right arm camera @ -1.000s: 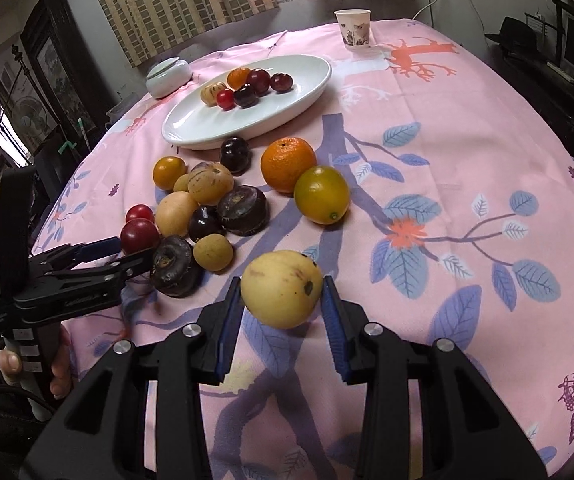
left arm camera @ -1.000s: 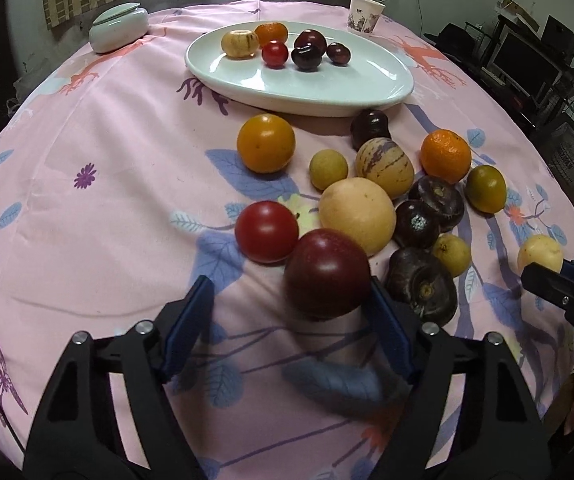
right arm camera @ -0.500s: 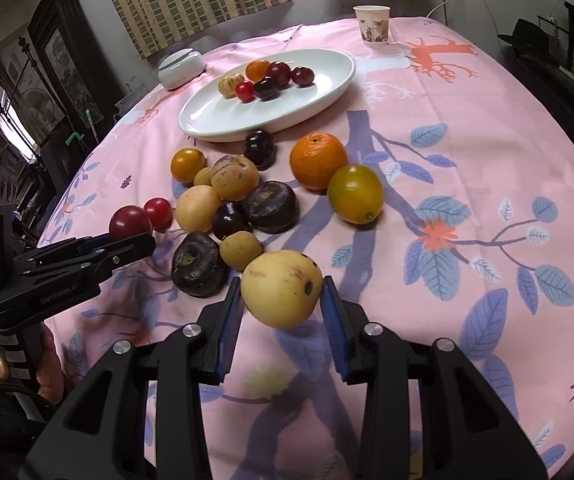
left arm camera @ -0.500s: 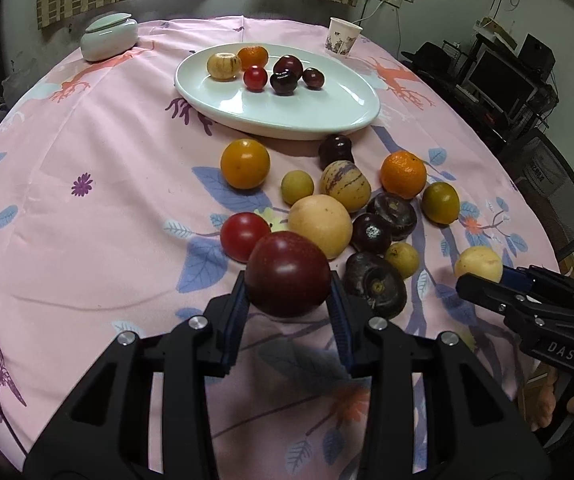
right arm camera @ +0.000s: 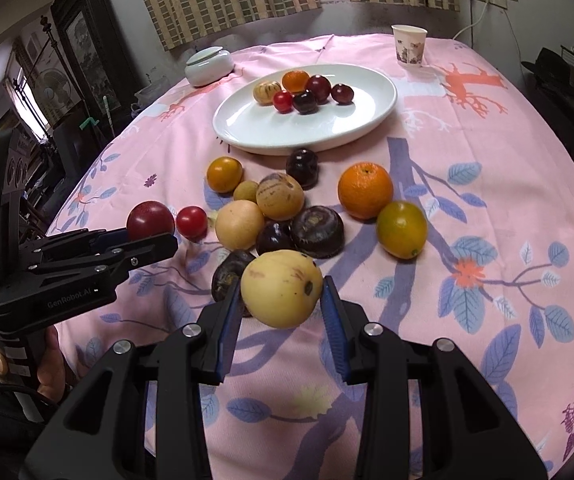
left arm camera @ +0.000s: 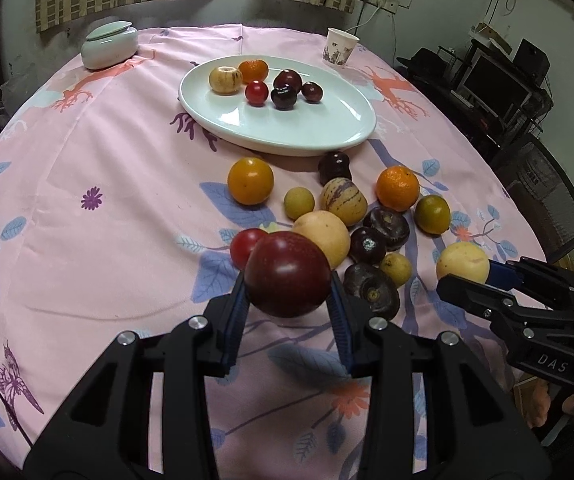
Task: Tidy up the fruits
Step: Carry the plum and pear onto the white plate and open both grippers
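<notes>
My left claw (left arm camera: 287, 300) is clenched on a dark red plum (left arm camera: 287, 274), lifted above the desk (left arm camera: 87, 240). My right claw (right arm camera: 283, 306) grips a pale yellow fruit (right arm camera: 282, 289). At twelve o'clock lies the loose fruit pile (right arm camera: 279, 208), then the white plate (right arm camera: 311, 128) holding six fruits.

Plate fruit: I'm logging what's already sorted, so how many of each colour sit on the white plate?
Dark purple-red fruits: 3
Red fruit: 1
Orange fruit: 1
Pale striped fruit: 1
Total: 6 on the plate
</notes>
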A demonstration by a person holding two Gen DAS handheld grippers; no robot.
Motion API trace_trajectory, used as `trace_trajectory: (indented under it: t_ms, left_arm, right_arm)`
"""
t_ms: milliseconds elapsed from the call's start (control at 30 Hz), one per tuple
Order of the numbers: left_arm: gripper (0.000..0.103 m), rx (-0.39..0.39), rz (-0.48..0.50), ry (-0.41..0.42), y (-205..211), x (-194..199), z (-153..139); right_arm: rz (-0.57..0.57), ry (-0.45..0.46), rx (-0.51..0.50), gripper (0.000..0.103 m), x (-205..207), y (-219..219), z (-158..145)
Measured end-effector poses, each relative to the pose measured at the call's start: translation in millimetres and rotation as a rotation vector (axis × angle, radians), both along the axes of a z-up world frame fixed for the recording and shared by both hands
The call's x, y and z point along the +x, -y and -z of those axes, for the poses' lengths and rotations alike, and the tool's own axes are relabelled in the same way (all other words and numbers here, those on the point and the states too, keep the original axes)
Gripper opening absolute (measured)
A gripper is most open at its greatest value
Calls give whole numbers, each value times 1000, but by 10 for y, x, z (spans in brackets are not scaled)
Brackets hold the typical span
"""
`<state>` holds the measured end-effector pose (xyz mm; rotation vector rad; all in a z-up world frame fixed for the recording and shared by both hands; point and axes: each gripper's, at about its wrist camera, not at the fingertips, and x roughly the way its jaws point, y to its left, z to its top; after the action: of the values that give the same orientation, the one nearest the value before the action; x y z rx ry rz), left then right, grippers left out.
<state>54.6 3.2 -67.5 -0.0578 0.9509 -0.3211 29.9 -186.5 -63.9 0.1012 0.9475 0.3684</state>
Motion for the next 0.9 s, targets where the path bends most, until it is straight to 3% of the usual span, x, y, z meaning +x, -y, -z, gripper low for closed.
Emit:
trace_trajectory:
  t_ms: [267,533,700,900]
  left_arm:
    - [39,42,-15,73,-55,250,-404]
    - [39,19,-23,41,20,1300,-762]
    - [39,60,-34,21,271,2016,-732]
    - [39,80,-41,-69,502,2742,-409]
  right_arm:
    - [-21,77,-76,39,278,-21,-288]
    - [-41,135,-116,39,1083,-77,-612]
    - [-25,98,-96,39,1765,-51,-565]
    - [18,25,-115,39,2523,65,-247]
